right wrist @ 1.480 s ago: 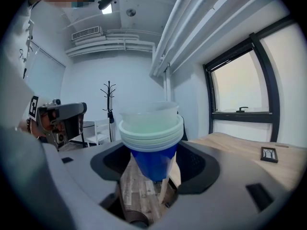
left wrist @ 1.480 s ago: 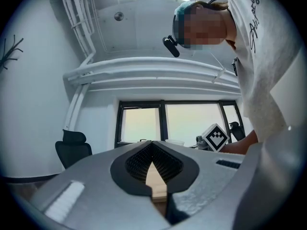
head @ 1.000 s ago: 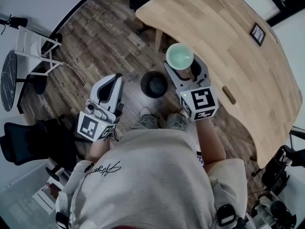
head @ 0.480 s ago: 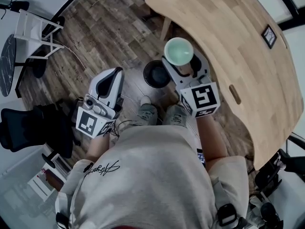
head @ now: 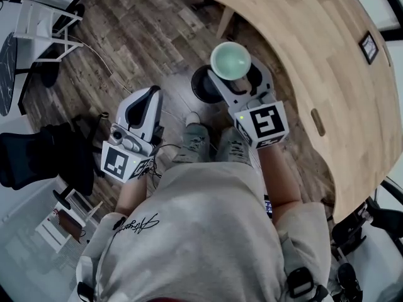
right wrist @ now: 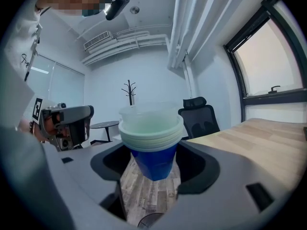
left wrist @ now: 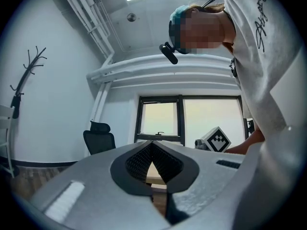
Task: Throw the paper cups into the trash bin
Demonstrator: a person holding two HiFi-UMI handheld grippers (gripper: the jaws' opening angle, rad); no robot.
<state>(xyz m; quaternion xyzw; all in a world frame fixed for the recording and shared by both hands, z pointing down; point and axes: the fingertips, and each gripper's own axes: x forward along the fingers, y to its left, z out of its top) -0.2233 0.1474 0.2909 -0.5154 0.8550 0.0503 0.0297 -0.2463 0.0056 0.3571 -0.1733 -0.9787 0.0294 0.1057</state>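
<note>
A stack of paper cups (head: 230, 60), blue outside with pale rims, is held upright in my right gripper (head: 234, 75), which is shut on it. In the right gripper view the cups (right wrist: 152, 143) stand between the jaws above the wood floor. The black round trash bin (head: 200, 87) sits on the floor under the table's edge, and the cups overlap its right rim from above. A sliver of the bin (right wrist: 149, 221) shows below the cups. My left gripper (head: 143, 107) hangs to the left of the bin, shut and empty; its jaws meet in the left gripper view (left wrist: 152, 163).
A curved wooden table (head: 308, 49) fills the upper right. The person's shoes (head: 195, 137) stand just below the bin. A black office chair (head: 38, 162) is at the left and a white rack (head: 44, 24) at the upper left.
The right gripper with the cups has drawn closer to the bin, so the cups now overlap its rim. The left gripper has barely moved.
</note>
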